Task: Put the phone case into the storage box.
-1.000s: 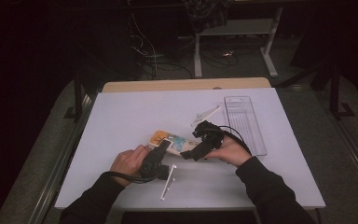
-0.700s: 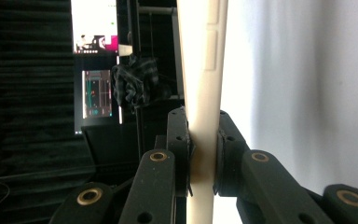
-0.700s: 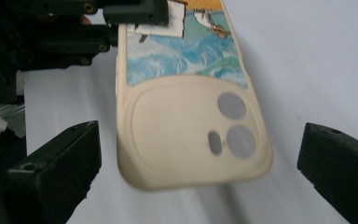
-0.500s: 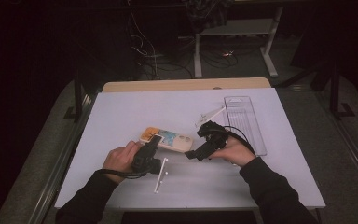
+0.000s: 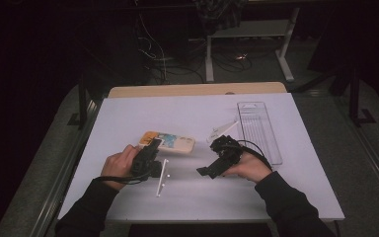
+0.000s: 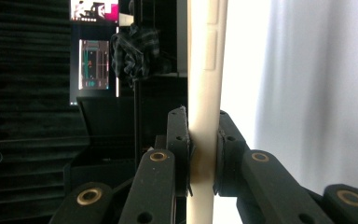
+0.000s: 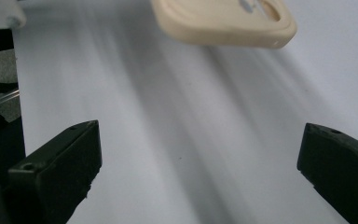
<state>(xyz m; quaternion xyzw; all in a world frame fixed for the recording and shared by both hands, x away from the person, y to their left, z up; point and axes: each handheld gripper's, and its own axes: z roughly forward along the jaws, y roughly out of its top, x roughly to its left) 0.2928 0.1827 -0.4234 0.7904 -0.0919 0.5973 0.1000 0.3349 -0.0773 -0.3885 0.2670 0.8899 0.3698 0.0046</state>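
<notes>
**Phone case gripped on edge at my left**

My left gripper [image 6: 204, 140] is clenched on the cream phone case [image 5: 168, 142], its long axis running straight ahead between the jaws. My right gripper [image 5: 216, 165], released and wide, faces it across the counter [image 5: 128, 113].

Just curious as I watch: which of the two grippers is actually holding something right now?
The left gripper: its jaws clamp the cream-coloured case by its edge. The right gripper has its jaws spread wide over the white table, holding nothing.
</notes>
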